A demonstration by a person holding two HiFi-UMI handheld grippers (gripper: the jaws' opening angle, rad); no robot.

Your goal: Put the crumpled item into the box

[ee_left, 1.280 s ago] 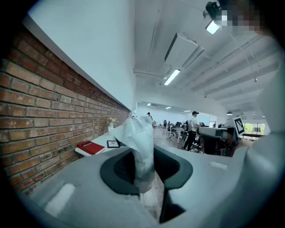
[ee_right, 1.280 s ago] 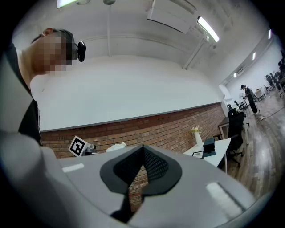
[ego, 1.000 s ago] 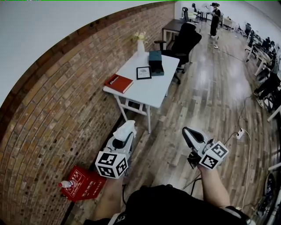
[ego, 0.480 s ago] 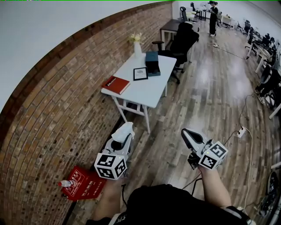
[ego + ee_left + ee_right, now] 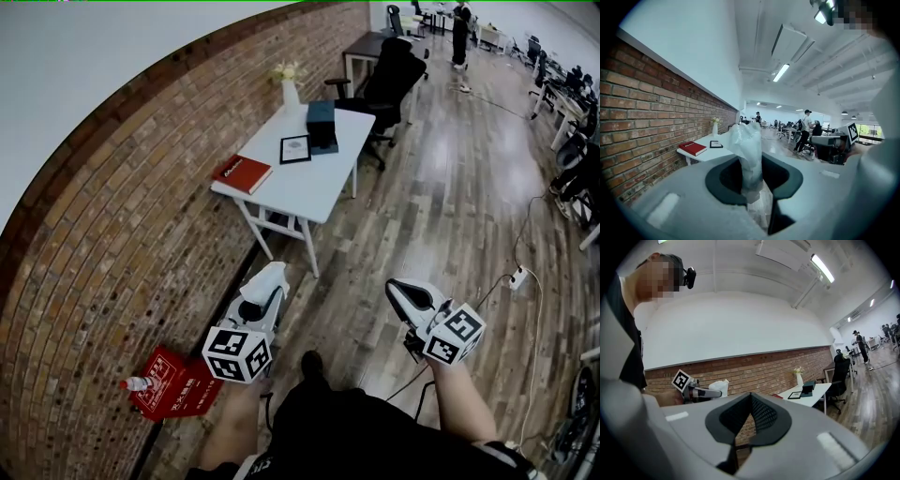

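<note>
A crumpled white item sticks out of my left gripper, whose jaws are shut on it. In the left gripper view the crumpled item stands upright between the dark pads of that gripper. The dark teal box sits at the far end of a white table, well ahead of both grippers. My right gripper is held over the wood floor at the right, shut and empty. In the right gripper view its jaws meet, and the box shows far off on the table.
On the table lie a red book, a framed picture and a vase of flowers. A black office chair stands behind it. A red case and a bottle sit by the brick wall. A cable crosses the floor.
Both grippers have shifted a little as the person moves along the wall. A dark shoe has come into view below them. The crumpled item stays in the left gripper.
</note>
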